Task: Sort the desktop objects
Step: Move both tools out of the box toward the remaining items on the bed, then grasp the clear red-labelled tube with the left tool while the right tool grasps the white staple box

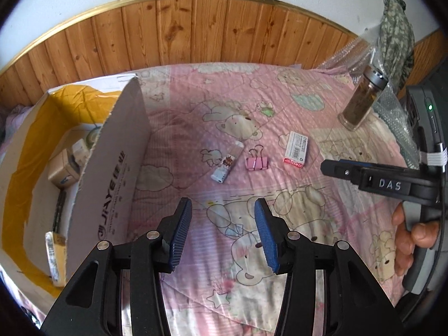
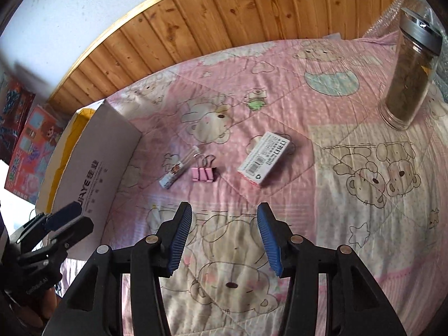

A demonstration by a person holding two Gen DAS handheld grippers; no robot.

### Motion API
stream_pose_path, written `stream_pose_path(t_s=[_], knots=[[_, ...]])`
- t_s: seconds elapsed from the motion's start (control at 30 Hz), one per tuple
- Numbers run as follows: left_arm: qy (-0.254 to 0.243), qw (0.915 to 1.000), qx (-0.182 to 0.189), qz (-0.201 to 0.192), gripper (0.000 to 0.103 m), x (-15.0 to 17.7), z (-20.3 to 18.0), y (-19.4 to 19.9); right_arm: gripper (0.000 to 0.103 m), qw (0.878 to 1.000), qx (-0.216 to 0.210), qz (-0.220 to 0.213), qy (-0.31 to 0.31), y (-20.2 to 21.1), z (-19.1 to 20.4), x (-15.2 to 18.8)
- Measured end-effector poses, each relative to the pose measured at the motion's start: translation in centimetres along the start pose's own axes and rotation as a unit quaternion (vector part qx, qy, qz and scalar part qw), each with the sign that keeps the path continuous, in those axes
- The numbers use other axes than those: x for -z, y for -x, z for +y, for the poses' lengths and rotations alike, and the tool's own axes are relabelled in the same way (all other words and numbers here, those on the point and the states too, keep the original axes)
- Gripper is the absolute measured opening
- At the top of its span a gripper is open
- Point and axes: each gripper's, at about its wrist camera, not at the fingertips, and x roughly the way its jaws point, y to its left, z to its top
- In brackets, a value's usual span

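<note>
Binder clip (image 1: 256, 161): pink, lying flat near the middle of the pink bear-print quilt (image 1: 308, 224), wire handles pointing toward the wood-panelled wall (image 1: 196, 33).
Small tube (image 1: 227, 165): patterned label, lying just beside the clip, on the side nearer the box; apart from it.
Small white carton (image 1: 296, 152): red edge, printed face up, near the clip on the side toward the jar.
Glass jar (image 2: 411, 75): upright near the far right corner of the quilt, metal lid, brownish contents, possibly dried leaves.
Cardboard box (image 1: 112, 168): open, at the quilt's left edge; yellow lining and a few small packages inside, their kind unclear.
Left gripper (image 1: 224, 232): blue-padded jaws spread apart, nothing between them, above the quilt on the near side of the clip.
Right gripper (image 2: 224, 235): jaws likewise spread and empty, near side of the three small items.
</note>
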Motion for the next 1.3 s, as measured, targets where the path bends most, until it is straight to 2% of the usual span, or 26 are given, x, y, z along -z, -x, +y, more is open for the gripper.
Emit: stream_pose_path(t_s=[0.37, 0.6, 0.63, 0.77, 0.8, 0.83, 0.87, 0.93, 0.97, 1.1, 1.3], knots=[[-0.001, 0.9989, -0.018, 0.044, 0.049, -2.6, -0.5, -9.6, 0.056, 0.998, 0.014, 0.02, -0.055, -5.8, -3.0, -2.9], [0.02, 0.9975, -0.013, 0.066, 0.049, -3.5, 0.1, -14.0, 0.058, 0.999, 0.029, 0.025, -0.036, -8.6, -3.1, -3.2], [0.022, 0.9983, -0.012, 0.053, 0.05, -3.5, 0.2, -14.0, 0.06, 0.999, 0.031, 0.021, -0.029, -8.8, -2.9, -3.5], [0.019, 0.9988, -0.009, 0.044, 0.051, -4.1, 0.0, -14.6, 0.064, 0.999, 0.046, 0.01, -0.001, -9.9, -1.9, -4.8], [0.014, 0.9989, -0.013, 0.043, 0.05, -4.1, -0.2, -14.6, 0.062, 0.999, 0.052, 0.01, 0.008, -10.2, -1.6, -5.0], [0.007, 0.999, -0.018, 0.041, 0.047, -4.1, -0.4, -14.7, 0.05, 0.998, 0.059, 0.01, 0.018, -10.3, -1.3, -5.1], [-0.001, 0.9989, -0.025, 0.039, 0.037, -4.1, -0.5, -14.7, 0.045, 0.997, 0.068, 0.009, 0.029, -10.4, -1.2, -5.0], [-0.007, 0.999, -0.026, 0.036, 0.023, -4.1, -0.3, -14.5, 0.043, 0.997, 0.071, 0.007, 0.04, -10.4, -1.1, -4.8], [0.0, 0.999, -0.023, 0.038, 0.019, -4.1, 0.1, -14.5, 0.043, 0.997, 0.071, 0.007, 0.041, -10.3, -1.1, -4.8], [0.043, 0.9979, 0.009, 0.048, 0.019, -4.1, 1.5, -13.9, 0.04, 0.997, 0.063, 0.01, 0.033, -9.5, -1.1, -4.5], [0.048, 0.9979, 0.017, 0.04, 0.019, -3.5, 1.4, -10.9, 0.04, 0.999, 0.043, 0.0, 0.023, -7.1, -0.2, -3.7]])
